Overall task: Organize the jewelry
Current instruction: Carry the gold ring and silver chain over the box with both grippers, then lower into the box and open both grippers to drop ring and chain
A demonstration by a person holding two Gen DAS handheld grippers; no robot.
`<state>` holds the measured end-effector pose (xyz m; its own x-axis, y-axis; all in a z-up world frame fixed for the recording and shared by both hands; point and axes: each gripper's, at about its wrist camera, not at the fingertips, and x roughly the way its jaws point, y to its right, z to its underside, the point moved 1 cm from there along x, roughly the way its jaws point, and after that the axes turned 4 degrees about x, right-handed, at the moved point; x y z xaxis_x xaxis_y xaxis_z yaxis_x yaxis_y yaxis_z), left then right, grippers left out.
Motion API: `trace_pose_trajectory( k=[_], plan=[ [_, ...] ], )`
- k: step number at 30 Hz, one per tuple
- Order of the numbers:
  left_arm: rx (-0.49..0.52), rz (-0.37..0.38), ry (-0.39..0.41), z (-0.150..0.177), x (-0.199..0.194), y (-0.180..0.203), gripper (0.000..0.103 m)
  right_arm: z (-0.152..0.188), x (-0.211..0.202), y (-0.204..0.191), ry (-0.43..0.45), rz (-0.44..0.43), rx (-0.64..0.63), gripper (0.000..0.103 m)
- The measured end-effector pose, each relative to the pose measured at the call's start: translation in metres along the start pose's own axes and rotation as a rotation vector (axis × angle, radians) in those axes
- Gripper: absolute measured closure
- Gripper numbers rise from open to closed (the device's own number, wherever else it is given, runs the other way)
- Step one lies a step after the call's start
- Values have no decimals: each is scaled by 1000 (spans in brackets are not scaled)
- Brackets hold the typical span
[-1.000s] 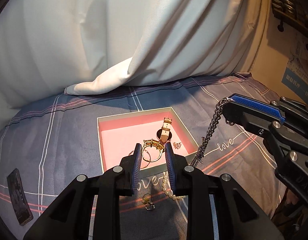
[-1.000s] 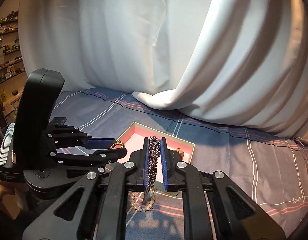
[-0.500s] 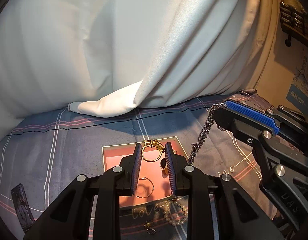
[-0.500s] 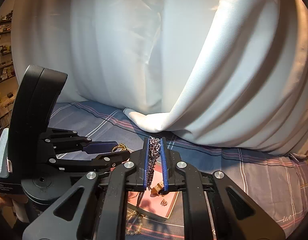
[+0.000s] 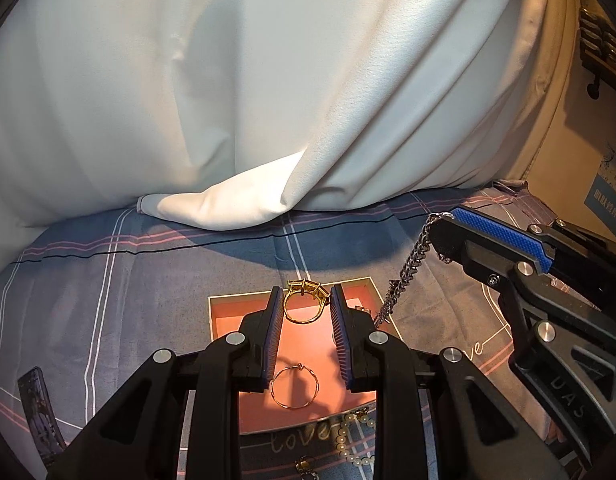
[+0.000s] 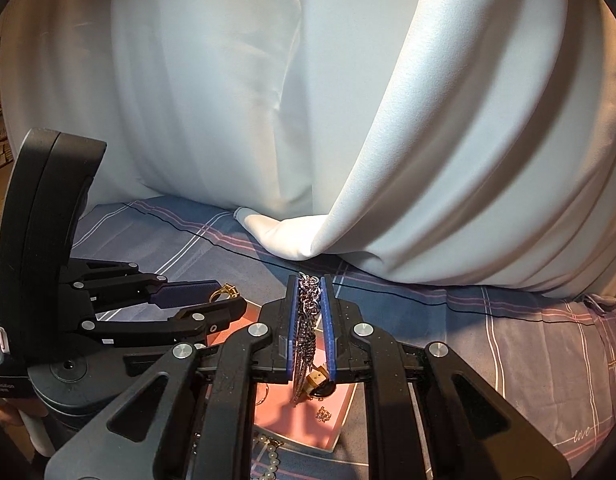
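Note:
My left gripper point(image 5: 304, 300) is shut on a gold ring point(image 5: 303, 307) and holds it above the pink-lined box point(image 5: 227, 312). A thin hoop earring point(image 5: 293, 386) lies in the box. My right gripper point(image 6: 310, 284) is shut on a silver chain point(image 6: 305, 320), which hangs down over the box point(image 6: 303, 424). From the left wrist view the right gripper point(image 5: 440, 224) sits to the right, the chain point(image 5: 404, 280) dangling from it. A watch point(image 6: 320, 384) and a small charm point(image 6: 323, 414) lie in the box. The left gripper also shows in the right wrist view point(image 6: 223, 300) with the ring point(image 6: 223, 291).
A pearl bracelet point(image 5: 352, 440) and a small gold earring point(image 5: 305, 466) lie on the plaid bedsheet point(image 5: 127, 280) near the box's front. A dark hair clip point(image 5: 37, 412) lies at the left. A white pillow point(image 5: 247, 80) fills the back.
Both grippers have risen with their loads. The ring and the chain sit higher above the box, which has slid lower in both views.

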<state>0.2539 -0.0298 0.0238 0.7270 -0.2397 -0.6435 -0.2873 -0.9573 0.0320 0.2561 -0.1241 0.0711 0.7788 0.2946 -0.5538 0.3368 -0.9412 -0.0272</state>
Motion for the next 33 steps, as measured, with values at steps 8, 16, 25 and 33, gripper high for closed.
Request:
trace_pose_trajectory(
  k=[8,16,25,33],
  plan=[
    [-8,-10,-51,9,25,-6,79,16,23,4,-64,-6,7,91],
    [-22,-19,-120,23,53,-10,79,39,50,0,-147,-23,1,91],
    [-42,-30,-215,37,84,-13,79,70,79,-3,-259,-27,-17,91],
    [-60,-35,-252,43,96,-16,79,82,89,-2,-300,-18,-21,91]
  ],
)
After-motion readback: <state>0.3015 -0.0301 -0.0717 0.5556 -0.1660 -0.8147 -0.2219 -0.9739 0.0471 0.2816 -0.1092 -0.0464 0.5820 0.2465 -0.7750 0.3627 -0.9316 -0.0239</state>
